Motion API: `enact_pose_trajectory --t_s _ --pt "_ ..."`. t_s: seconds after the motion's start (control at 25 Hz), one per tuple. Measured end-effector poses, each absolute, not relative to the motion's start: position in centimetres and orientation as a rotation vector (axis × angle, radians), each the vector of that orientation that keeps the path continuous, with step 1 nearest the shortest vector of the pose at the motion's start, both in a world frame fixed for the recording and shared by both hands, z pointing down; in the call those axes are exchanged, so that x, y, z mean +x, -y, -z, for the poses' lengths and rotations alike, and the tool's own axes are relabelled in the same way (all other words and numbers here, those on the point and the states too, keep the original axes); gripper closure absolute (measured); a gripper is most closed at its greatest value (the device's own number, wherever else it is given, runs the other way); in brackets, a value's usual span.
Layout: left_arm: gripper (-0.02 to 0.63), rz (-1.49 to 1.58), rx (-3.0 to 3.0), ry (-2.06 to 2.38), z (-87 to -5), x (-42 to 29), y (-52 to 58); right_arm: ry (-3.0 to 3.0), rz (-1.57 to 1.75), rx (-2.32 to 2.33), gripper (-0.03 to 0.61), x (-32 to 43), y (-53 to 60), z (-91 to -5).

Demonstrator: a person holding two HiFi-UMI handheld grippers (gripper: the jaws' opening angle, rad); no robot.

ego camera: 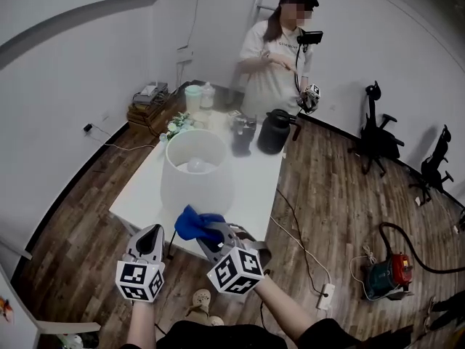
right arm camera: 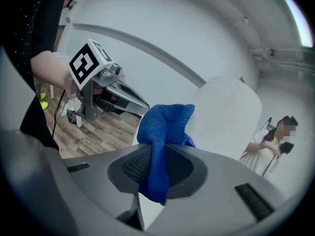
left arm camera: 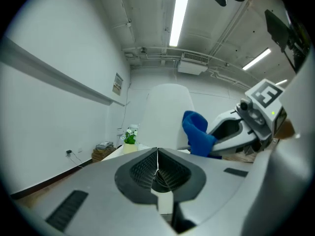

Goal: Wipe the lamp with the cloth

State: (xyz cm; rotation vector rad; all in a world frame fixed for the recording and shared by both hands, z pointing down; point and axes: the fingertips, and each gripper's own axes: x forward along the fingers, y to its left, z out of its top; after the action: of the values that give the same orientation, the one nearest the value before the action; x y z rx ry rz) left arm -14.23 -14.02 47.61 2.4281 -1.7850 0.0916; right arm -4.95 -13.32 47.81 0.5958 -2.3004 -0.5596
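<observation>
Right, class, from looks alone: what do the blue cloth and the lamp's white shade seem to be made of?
The blue cloth looks like soft matte fabric, possibly microfibre: a fine weave shows and it folds limply. The lampshade: smooth matte white, probably fabric or paper; no gloss, which is unclear.

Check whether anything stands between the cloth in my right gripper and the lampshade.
Nothing visible does. The blue cloth, clamped in the right gripper, faces the white lampshade directly. The left gripper, shut and empty, sits off to the side.
</observation>
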Motion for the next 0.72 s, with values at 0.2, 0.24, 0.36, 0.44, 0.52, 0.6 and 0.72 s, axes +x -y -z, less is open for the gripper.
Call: enact_pose_trajectory --t_s 0.2,0.24,0.36,0.44,0.52,0.6,0.72 --pt "0.602 -0.111 2.399 1.766 -49.3 -14.1 13.1 2.360 0.313 0.519 0.503 -4.2 11.5 -53.7" --pt "0.601 -0.115 2.396 1.762 -49.6 -14.1 13.0 2.377 0.295 0.534 0.503 -4.1 11.6 -54.3" --pt "0.601 -0.122 2.389 1.750 -50.0 -14.3 12.9 2.475 0.283 0.620 0.503 -4.1 12.4 -54.3" --pt "0.603 -0.120 2.382 1.745 -50.3 -14.3 13.1 2.512 0.274 0.656 0.503 -4.3 13.1 -54.6" --pt "0.601 -0.123 2.376 1.733 -50.8 -14.1 13.3 2.494 0.226 0.650 0.503 -4.2 13.7 -56.3" --pt "0.601 -0.135 2.373 1.711 -51.4 -13.6 13.5 2.473 0.167 0.658 0.503 -3.9 14.3 -58.1" --pt "0.601 -0.153 2.378 1.690 -51.7 -13.3 13.8 2.521 0.197 0.795 0.503 -4.0 16.4 -57.4"
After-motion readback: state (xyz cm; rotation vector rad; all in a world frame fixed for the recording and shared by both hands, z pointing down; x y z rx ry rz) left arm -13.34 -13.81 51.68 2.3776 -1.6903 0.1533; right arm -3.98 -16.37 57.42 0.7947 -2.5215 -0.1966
